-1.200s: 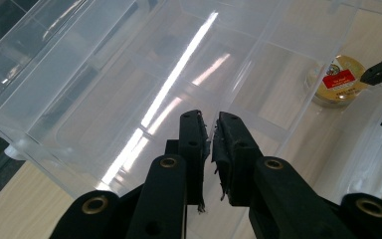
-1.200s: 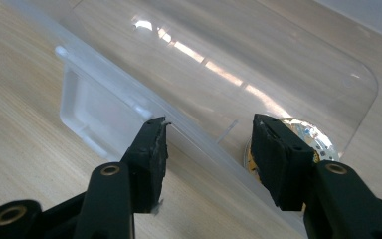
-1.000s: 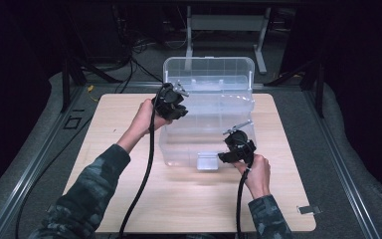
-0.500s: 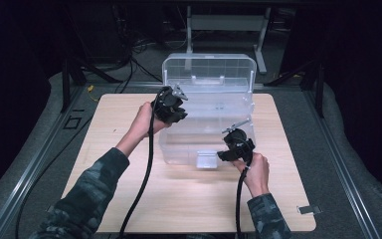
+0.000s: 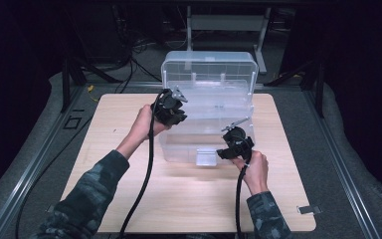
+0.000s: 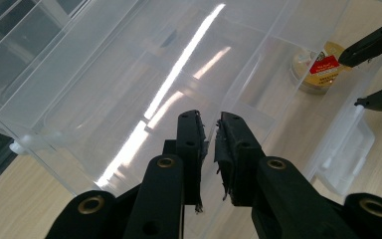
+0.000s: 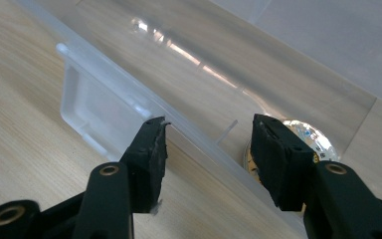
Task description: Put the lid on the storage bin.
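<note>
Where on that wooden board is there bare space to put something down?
Free: the wooden board between the forearms, and its left strip beside the clear plastic box. Crowded: the box's front rim, where the left gripper and right gripper sit, near a small tin.

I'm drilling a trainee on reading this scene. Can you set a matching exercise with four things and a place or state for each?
Things:
1. left gripper
2. right gripper
3. gold-lidded round tin
4. clear plastic storage box

States:
A. jaws apart, astride the box's front wall
B. lid raised at the back
C. jaws shut, empty
D. lying inside the box

Pairs: 1-C, 2-A, 3-D, 4-B
</note>
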Demonstrator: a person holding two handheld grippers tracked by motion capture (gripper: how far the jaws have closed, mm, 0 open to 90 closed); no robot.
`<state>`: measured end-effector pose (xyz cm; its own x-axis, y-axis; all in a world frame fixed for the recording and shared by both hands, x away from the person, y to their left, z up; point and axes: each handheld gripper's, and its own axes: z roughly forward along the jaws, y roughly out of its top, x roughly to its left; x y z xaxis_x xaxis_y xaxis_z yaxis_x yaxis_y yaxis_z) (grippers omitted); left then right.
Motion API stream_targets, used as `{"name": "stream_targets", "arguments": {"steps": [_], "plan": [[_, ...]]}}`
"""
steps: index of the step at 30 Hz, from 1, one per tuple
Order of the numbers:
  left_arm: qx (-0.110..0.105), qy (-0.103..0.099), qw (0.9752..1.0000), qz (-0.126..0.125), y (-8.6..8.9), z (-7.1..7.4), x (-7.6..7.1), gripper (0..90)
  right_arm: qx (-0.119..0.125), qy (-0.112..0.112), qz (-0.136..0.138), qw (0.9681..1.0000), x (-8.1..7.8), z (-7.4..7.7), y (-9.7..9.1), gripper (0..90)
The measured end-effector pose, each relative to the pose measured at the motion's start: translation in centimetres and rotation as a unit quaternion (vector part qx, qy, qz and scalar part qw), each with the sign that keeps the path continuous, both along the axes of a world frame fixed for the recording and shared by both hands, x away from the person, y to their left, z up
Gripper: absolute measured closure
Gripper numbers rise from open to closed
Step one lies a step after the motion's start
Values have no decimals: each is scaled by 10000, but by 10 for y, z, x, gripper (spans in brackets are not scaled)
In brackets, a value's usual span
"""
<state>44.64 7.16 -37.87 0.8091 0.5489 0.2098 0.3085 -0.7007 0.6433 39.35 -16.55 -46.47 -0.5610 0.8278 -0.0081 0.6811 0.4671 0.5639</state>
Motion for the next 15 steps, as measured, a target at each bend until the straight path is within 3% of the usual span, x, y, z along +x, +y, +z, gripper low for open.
{"name": "stream_targets", "arguments": {"steps": [15], "plan": [[-7,-67,10000,10,-1,-6,-7,798,-27,31,-1,10000,4,1,0,482]]}}
